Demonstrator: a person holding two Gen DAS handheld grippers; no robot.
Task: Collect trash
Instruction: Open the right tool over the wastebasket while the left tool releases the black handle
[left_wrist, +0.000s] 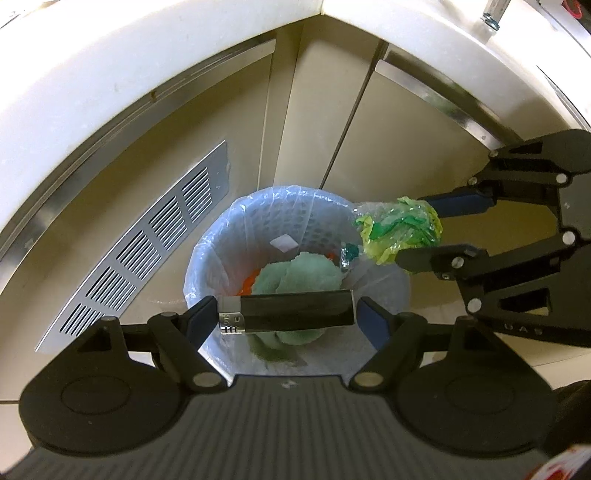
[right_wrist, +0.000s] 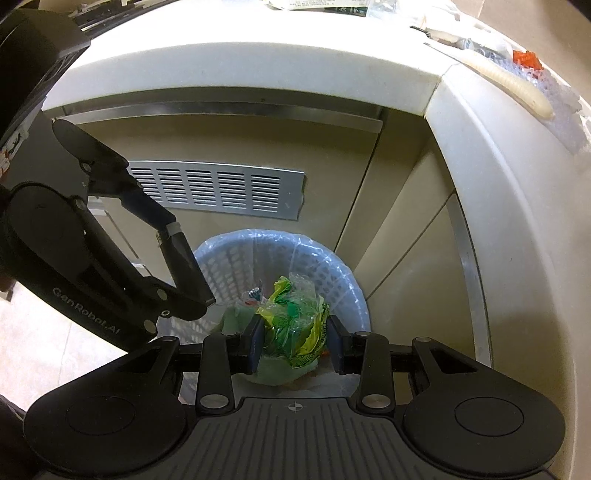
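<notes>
A white lattice bin (left_wrist: 258, 199) (right_wrist: 240, 240) with a clear liner stands on the floor in a cabinet corner. Pale green crumpled paper (left_wrist: 303, 273) lies inside it. My left gripper (left_wrist: 286, 315) (right_wrist: 184, 266) hovers over the bin's near rim, shut lengthwise on a black lighter-like stick with a silver end (left_wrist: 295, 314) (right_wrist: 184, 262). My right gripper (left_wrist: 412, 230) (right_wrist: 295, 339) hangs over the bin's right side, shut on a crumpled green and yellow plastic wrapper (left_wrist: 399, 229) (right_wrist: 295, 317). The two grippers are close together but apart.
Beige cabinet fronts with a metal vent grille (left_wrist: 147, 251) (right_wrist: 218, 192) stand behind the bin. A white countertop (left_wrist: 110, 74) (right_wrist: 258, 66) overhangs them. On it, at the right wrist view's upper right, lie orange bits (right_wrist: 526, 59) and a long pale object (right_wrist: 517, 92).
</notes>
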